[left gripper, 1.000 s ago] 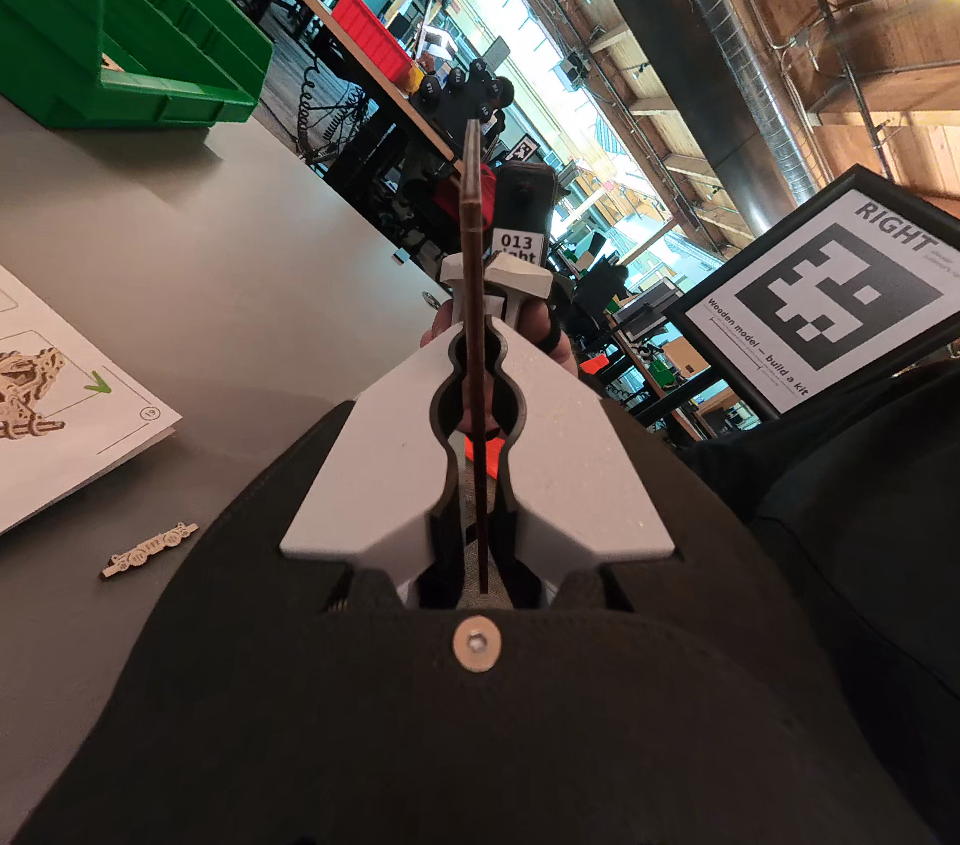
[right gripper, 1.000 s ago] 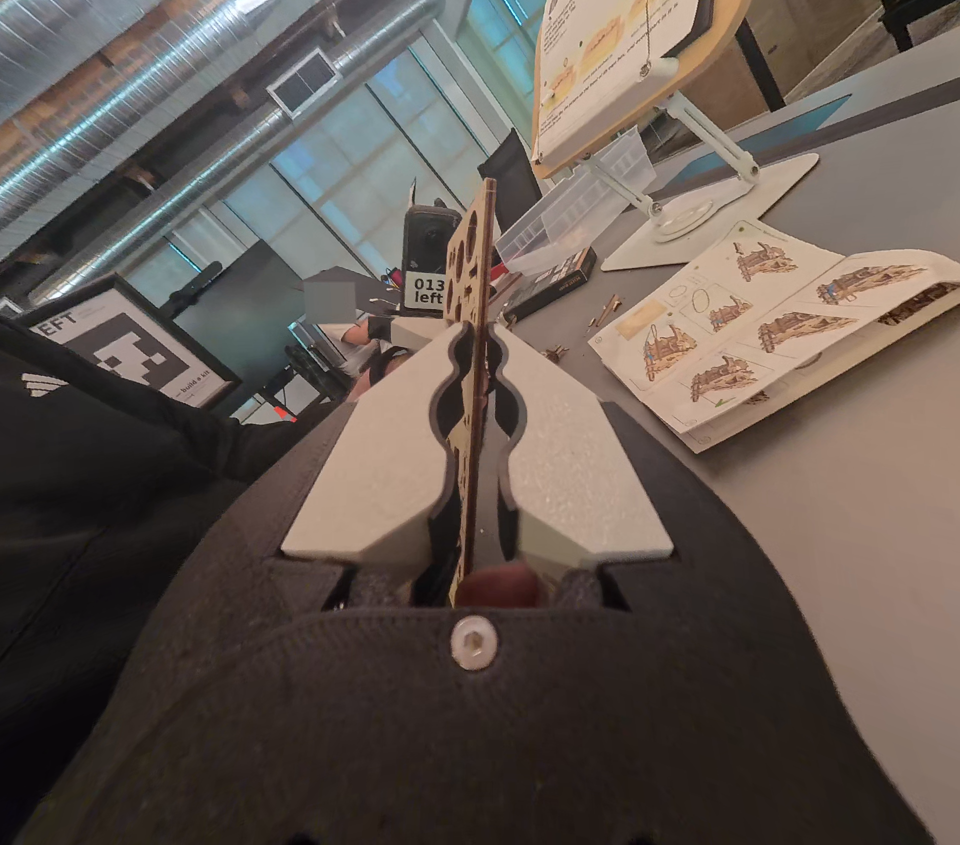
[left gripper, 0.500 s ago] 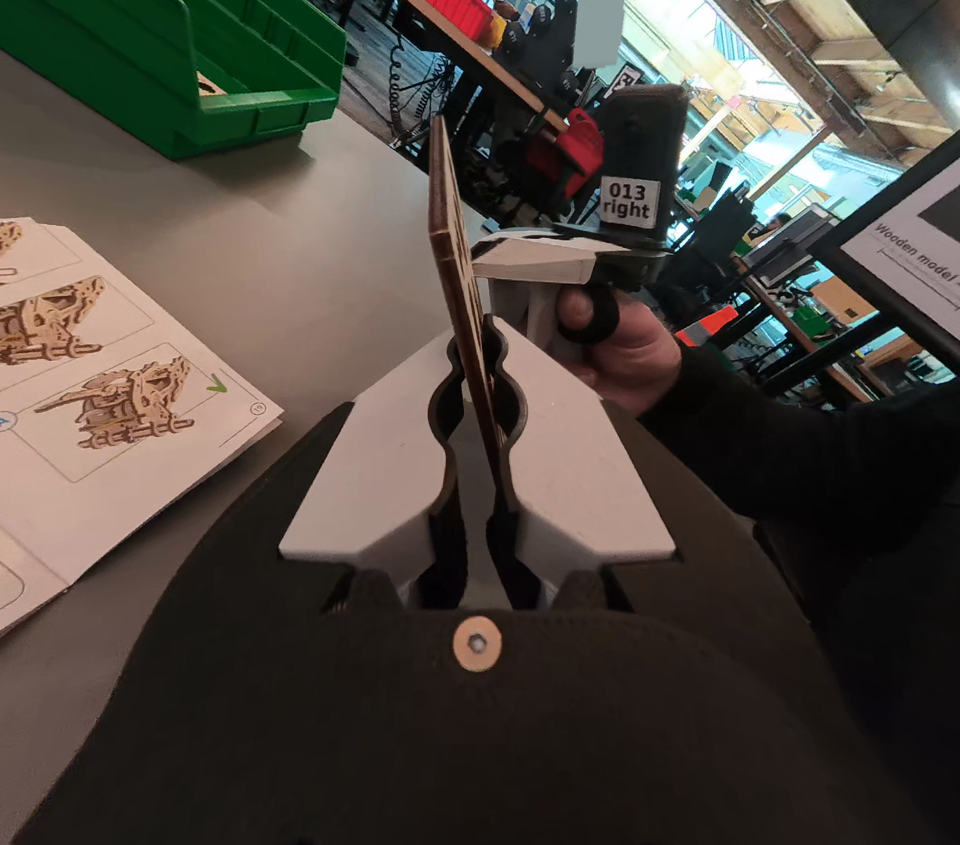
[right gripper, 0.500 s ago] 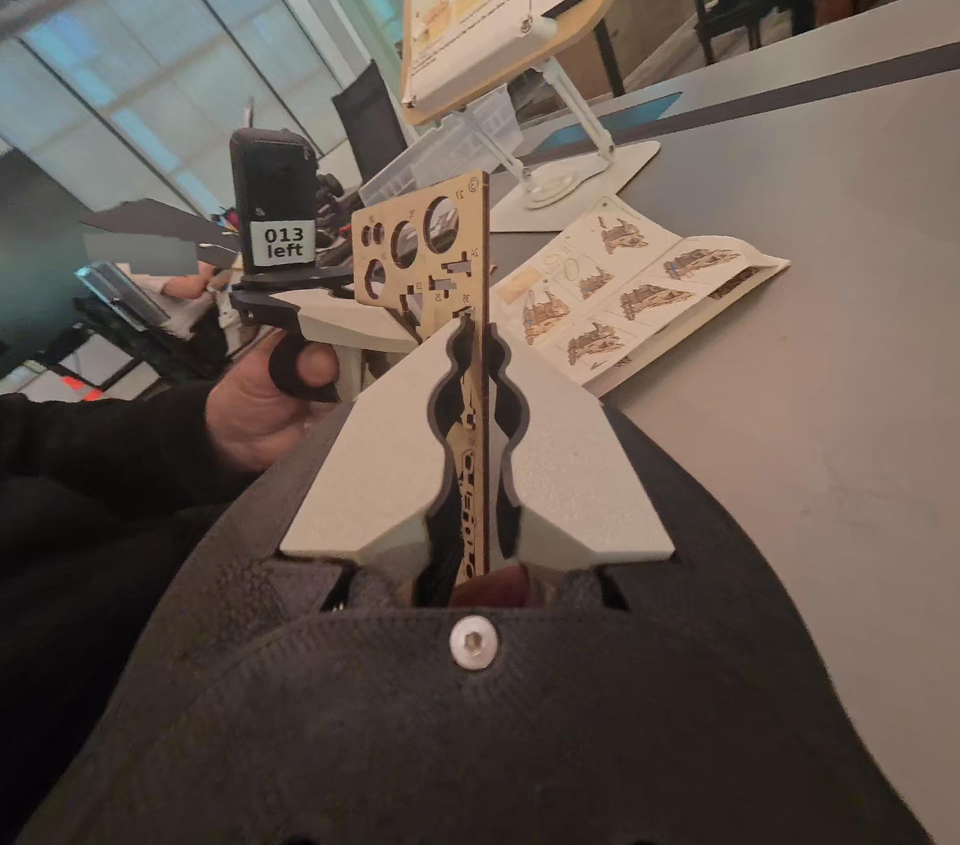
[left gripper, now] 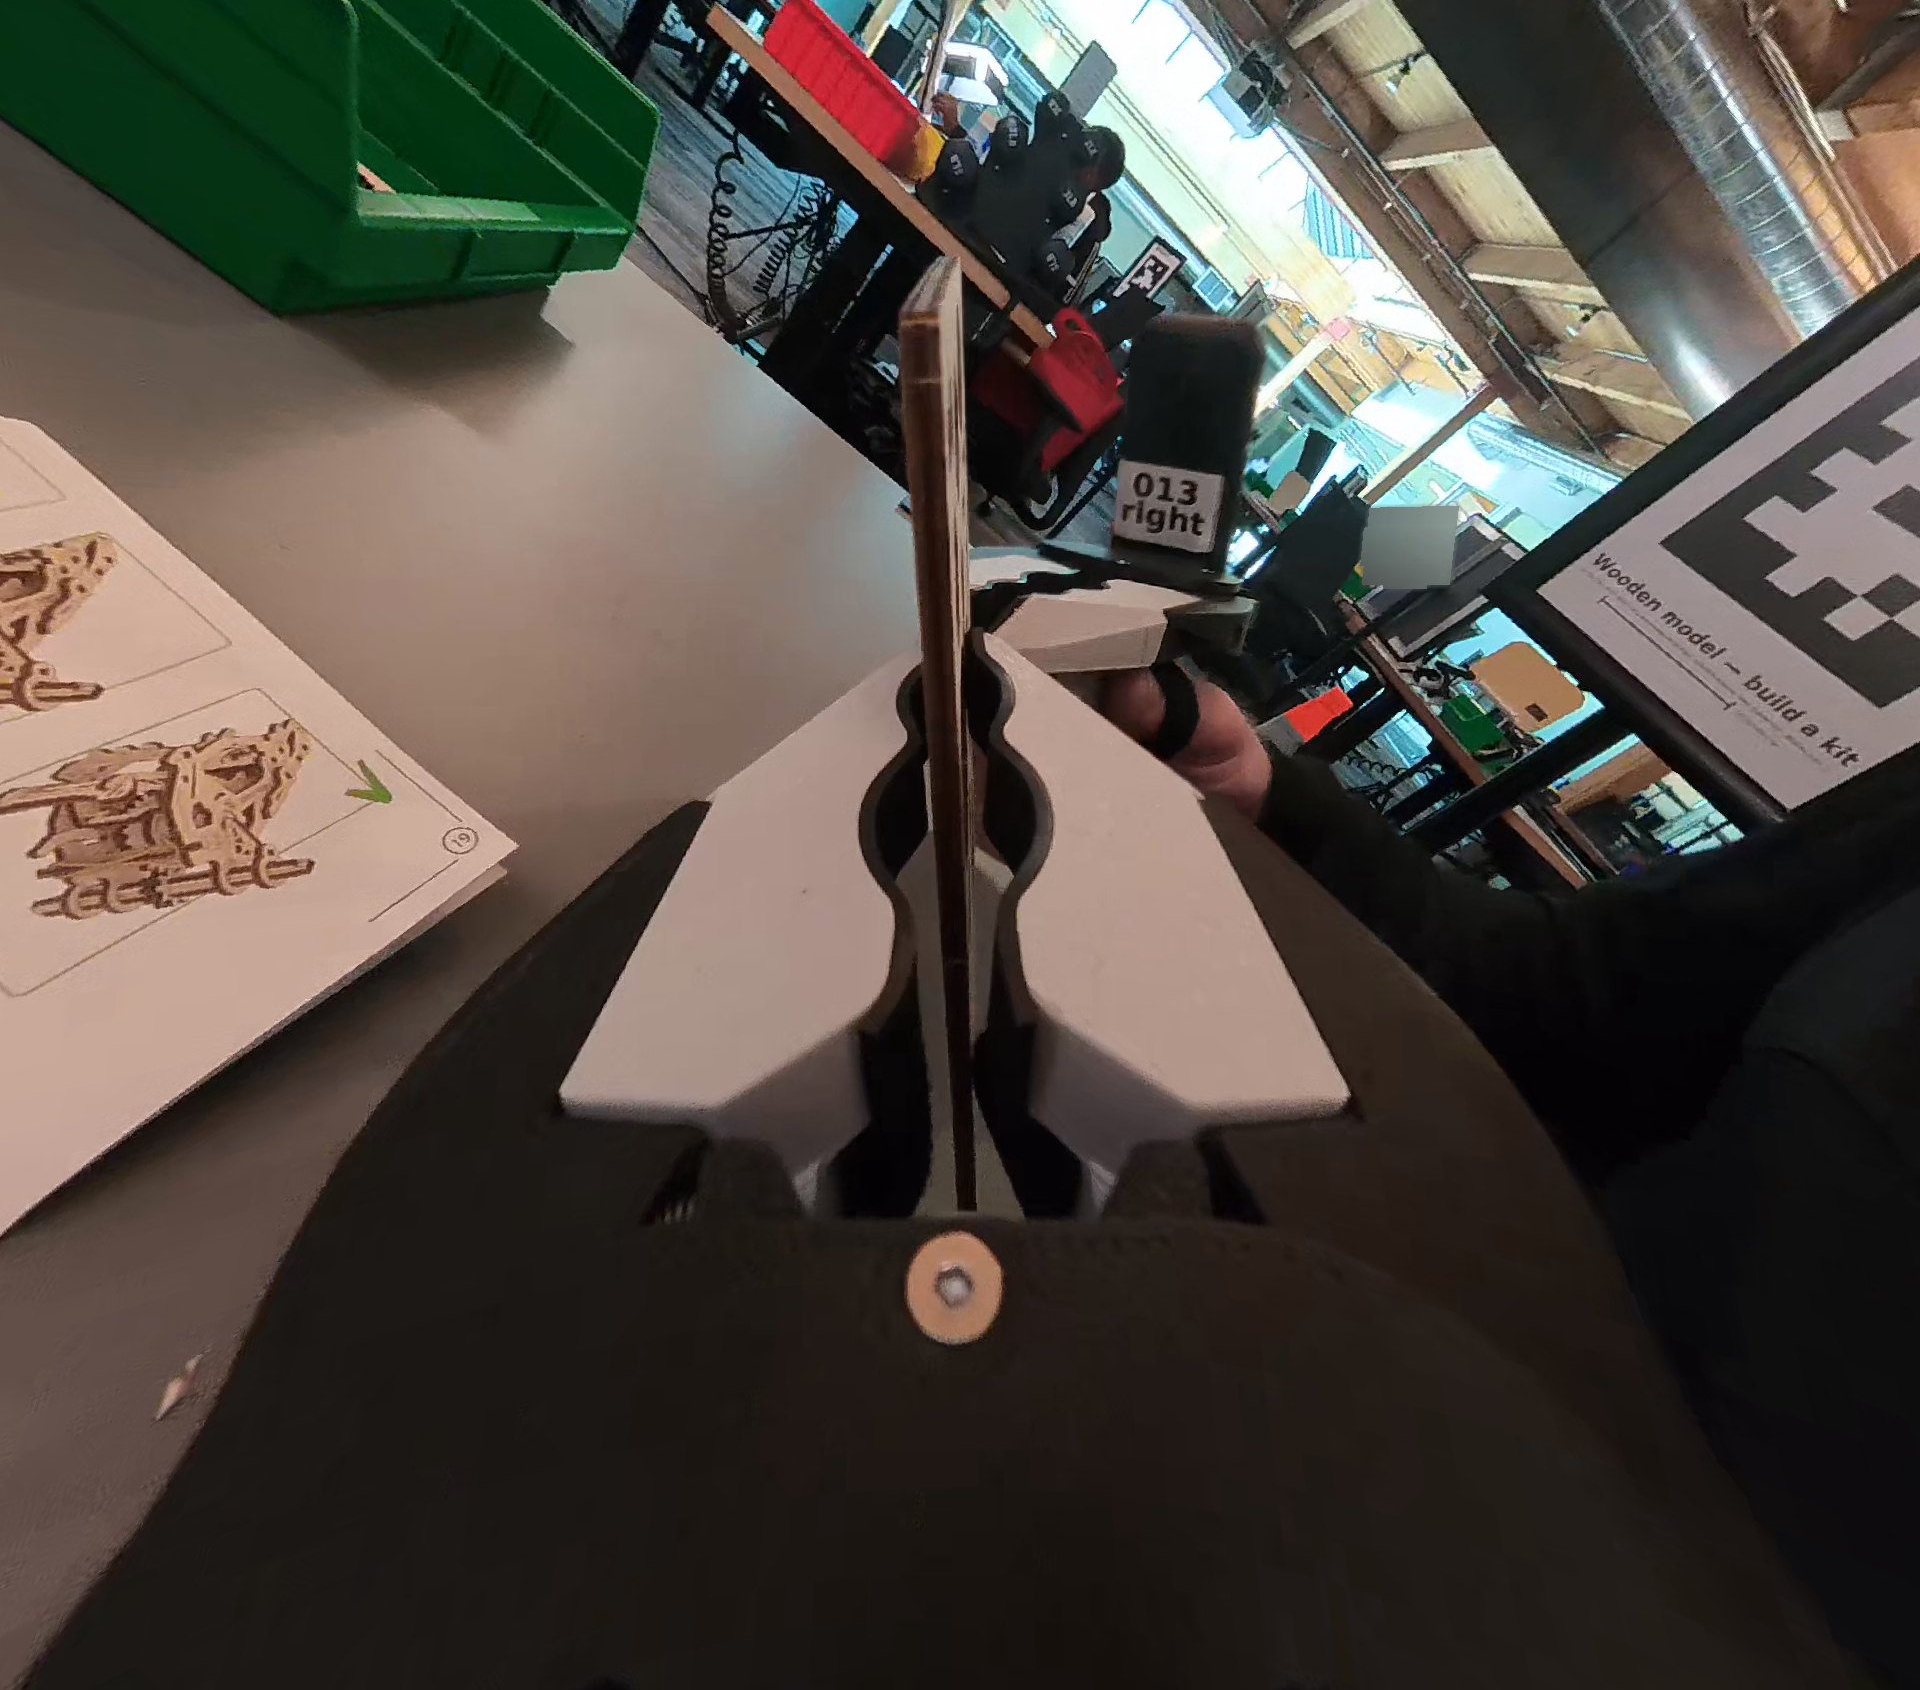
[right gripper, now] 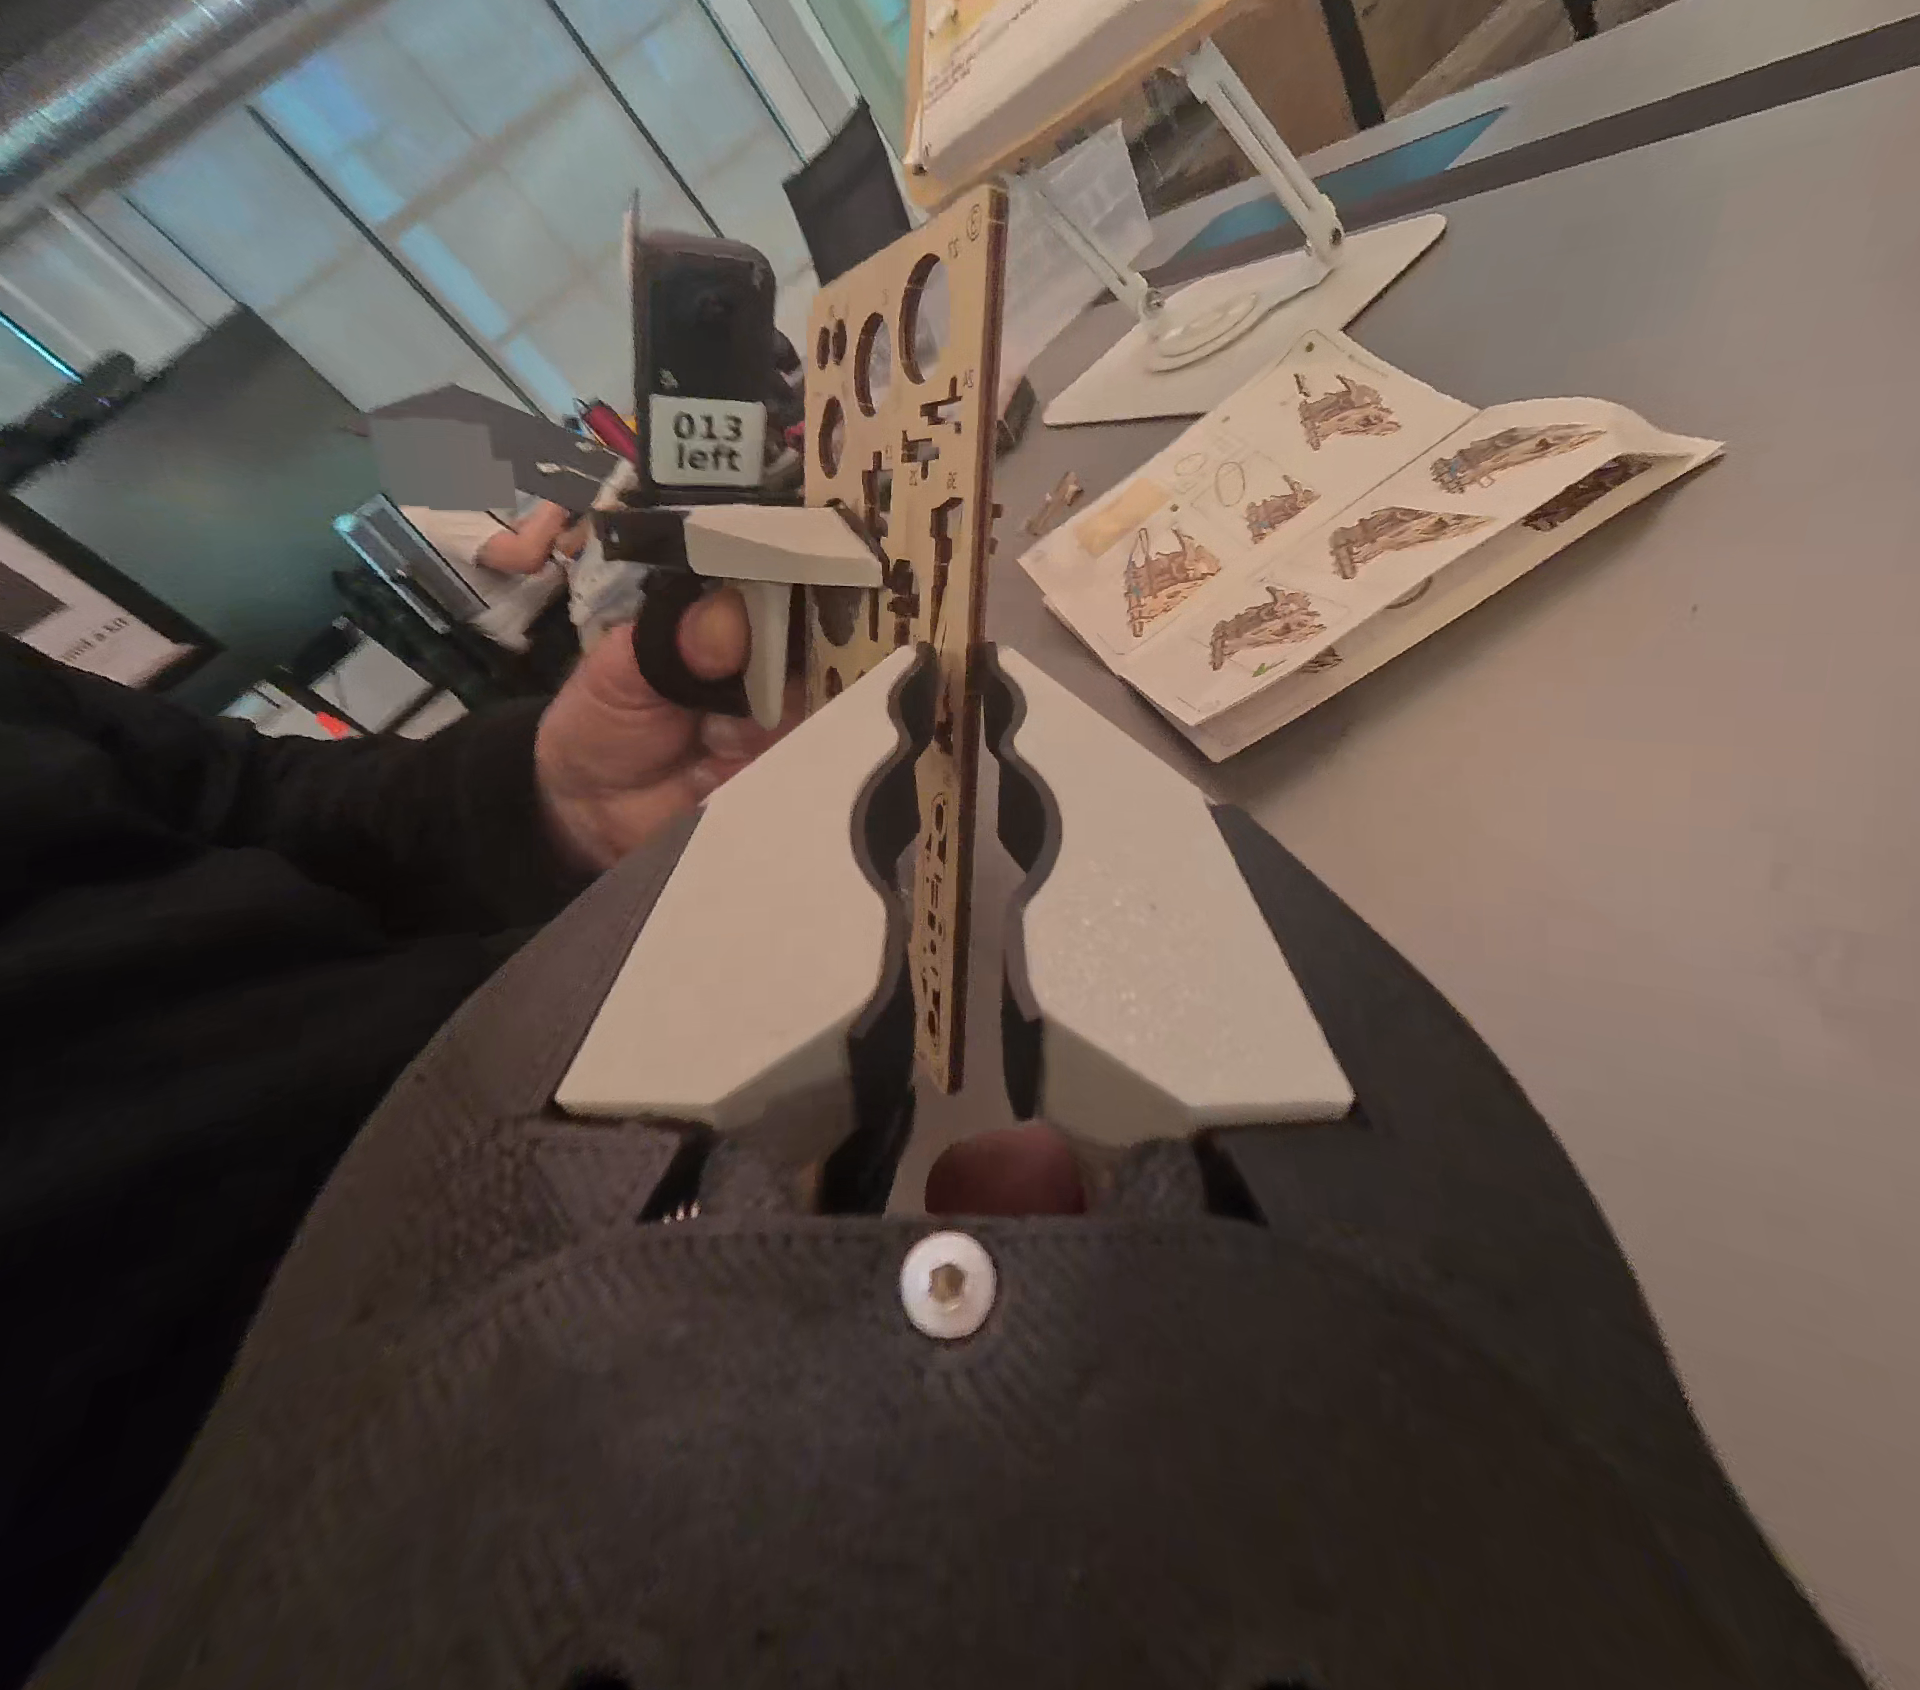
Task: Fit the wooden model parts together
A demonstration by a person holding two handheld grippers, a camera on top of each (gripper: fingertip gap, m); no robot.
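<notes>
Snapping is my worry: the thin laser-cut plywood parts sheet (right gripper: 940,497), held up off the grey table (right gripper: 1662,757), is pinched by both the left gripper (left gripper: 943,679) and the right gripper (right gripper: 951,653), so twisting them against each other could crack it. Left view shows only the sheet's dark edge plus a green plastic bin (left gripper: 312,82) at the table's far edge. Right view shows its cut-out face and the open instruction booklet (right gripper: 1351,539).
</notes>
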